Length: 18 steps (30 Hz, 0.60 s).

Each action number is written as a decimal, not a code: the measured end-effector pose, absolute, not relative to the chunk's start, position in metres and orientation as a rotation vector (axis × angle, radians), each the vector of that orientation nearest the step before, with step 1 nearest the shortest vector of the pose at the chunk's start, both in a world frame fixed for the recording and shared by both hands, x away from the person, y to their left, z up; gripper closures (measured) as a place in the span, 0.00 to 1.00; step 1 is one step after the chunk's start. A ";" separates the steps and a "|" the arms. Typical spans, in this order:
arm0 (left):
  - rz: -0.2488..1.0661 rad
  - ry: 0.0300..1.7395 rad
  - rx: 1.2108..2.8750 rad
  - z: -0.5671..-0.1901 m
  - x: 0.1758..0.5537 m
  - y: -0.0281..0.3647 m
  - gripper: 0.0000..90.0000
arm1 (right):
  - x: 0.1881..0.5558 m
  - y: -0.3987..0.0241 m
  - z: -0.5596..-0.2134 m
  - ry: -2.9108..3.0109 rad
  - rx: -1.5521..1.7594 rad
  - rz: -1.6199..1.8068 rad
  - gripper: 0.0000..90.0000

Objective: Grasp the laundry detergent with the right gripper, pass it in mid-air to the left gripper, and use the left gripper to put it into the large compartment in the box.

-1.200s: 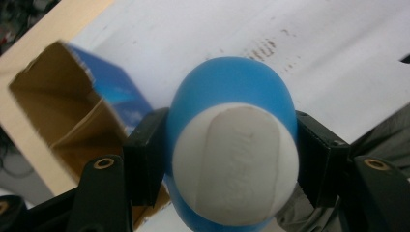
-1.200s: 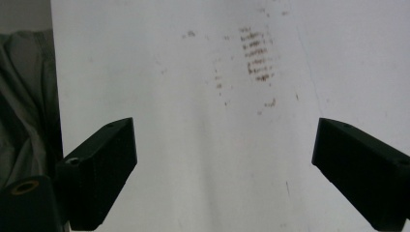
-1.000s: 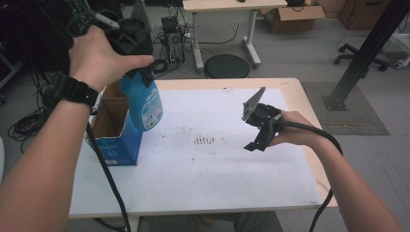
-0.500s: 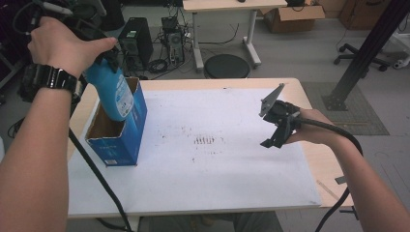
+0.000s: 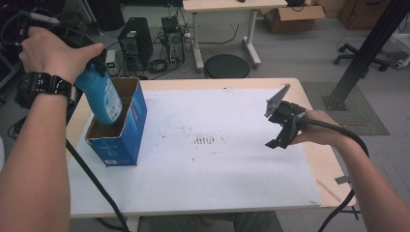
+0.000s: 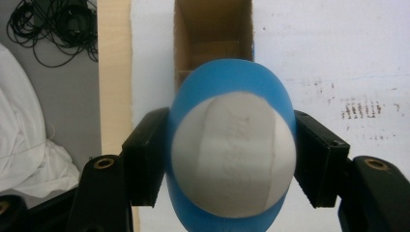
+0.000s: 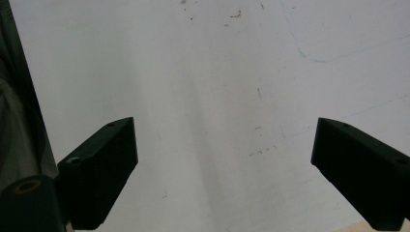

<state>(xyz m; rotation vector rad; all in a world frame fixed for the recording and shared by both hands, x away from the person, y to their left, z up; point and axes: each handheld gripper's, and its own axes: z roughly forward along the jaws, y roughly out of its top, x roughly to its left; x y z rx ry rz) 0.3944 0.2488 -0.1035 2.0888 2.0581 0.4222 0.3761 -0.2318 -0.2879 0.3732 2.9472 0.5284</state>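
Fingers of the left gripper are clamping a blue bottle on both sides, just behind its white base. From the high view the bottle is hanging tilted over a blue cardboard box near the table's left edge, its lower end dipping into the open top, though whether it is touching the cardboard inside is hard to tell. The step in hand looks like lowering the bottle into the box. Next, the bottle probably needs straightening and sinking into a compartment before the grip is loosened. Over on the right side, the right gripper is hovering above the white tabletop with its jaws spread wide and nothing between them.
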 end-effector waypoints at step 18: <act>0.341 2.089 2.101 -0.174 0.406 0.263 0.42 | 0.376 -0.229 -0.294 2.966 0.362 0.504 0.10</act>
